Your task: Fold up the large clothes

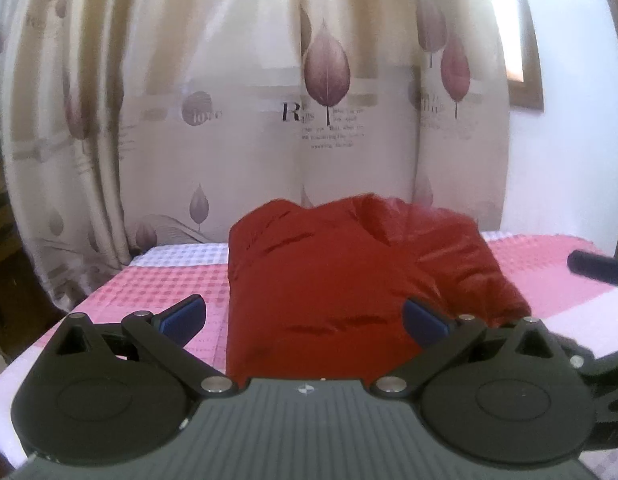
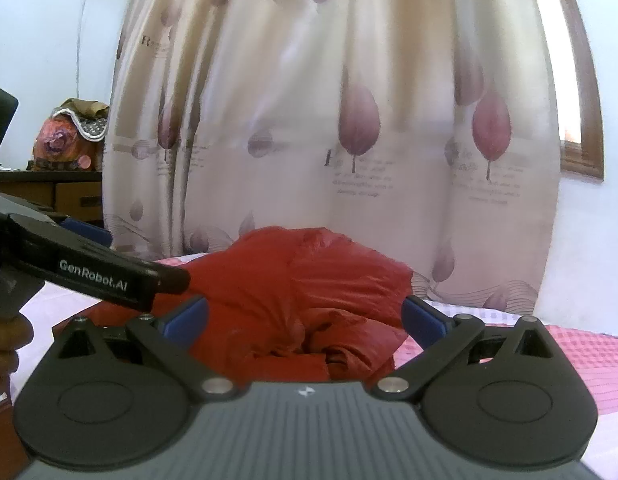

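Grippers in the foreground: the left gripper [image 1: 305, 316] and the right gripper [image 2: 305, 318] both stand spread wide, their blue pads [image 1: 185, 316] gripping nothing. Just beyond them lies the red jacket [image 1: 349, 280], a slippery-looking padded garment (already gathered into a compact bundle) resting on the pink checked bedcover [image 1: 161, 280]. Its near left edge looks flat and straight; its right side [image 2: 333, 344] appears bunched and rumpled. A sound next step would likely pinch that loose side at one layer's edge, draw it level, then press down. Behind hangs a leaf-printed curtain [image 1: 269, 100].
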The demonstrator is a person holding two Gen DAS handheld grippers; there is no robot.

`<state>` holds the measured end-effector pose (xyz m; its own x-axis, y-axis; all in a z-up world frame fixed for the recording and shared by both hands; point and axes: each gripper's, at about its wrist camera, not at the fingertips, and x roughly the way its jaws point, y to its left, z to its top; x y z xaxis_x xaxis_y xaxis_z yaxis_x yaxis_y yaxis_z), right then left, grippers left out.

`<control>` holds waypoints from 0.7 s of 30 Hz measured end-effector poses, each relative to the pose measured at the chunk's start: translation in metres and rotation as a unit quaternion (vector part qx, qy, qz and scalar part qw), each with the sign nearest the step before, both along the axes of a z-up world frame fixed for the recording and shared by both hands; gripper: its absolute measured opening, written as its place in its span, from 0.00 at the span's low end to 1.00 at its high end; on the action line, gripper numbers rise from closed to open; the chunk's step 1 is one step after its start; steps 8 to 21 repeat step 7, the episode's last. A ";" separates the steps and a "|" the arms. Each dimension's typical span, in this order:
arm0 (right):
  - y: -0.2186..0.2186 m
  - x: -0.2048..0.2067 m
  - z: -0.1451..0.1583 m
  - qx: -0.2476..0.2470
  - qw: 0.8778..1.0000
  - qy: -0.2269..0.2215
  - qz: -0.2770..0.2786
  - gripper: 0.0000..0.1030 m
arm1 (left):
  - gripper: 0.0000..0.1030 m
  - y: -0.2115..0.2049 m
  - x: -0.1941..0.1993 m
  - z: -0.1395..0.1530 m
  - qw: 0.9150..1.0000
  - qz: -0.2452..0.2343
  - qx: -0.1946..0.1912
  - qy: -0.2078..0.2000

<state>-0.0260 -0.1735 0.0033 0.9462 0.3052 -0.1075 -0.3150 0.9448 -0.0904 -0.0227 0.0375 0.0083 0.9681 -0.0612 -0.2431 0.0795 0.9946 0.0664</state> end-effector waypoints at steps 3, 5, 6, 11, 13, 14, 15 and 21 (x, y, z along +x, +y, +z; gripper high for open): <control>0.000 -0.001 0.002 0.007 1.000 0.001 0.000 1.00 | 1.00 -0.001 -0.002 0.004 1.000 0.004 0.000 -0.008; -0.001 -0.002 0.004 0.013 1.000 0.000 0.002 1.00 | 1.00 0.000 -0.002 0.007 1.000 0.002 -0.004 -0.007; -0.001 -0.003 0.005 0.014 1.000 -0.001 0.003 1.00 | 1.00 0.001 -0.001 0.008 1.000 0.003 -0.007 -0.004; 0.000 -0.004 0.006 0.014 1.000 -0.004 0.002 1.00 | 1.00 0.000 -0.002 0.009 1.000 0.012 -0.004 -0.005; 0.000 -0.004 0.006 0.014 1.000 -0.004 0.002 1.00 | 1.00 0.000 -0.002 0.009 1.000 0.012 -0.004 -0.005; 0.000 -0.004 0.006 0.014 1.000 -0.004 0.002 1.00 | 1.00 0.000 -0.002 0.009 1.000 0.012 -0.004 -0.005; 0.000 -0.004 0.006 0.014 1.000 -0.004 0.002 1.00 | 1.00 0.000 -0.002 0.009 1.000 0.012 -0.004 -0.005; 0.000 -0.004 0.006 0.014 1.000 -0.004 0.002 1.00 | 1.00 0.000 -0.002 0.009 1.000 0.012 -0.004 -0.005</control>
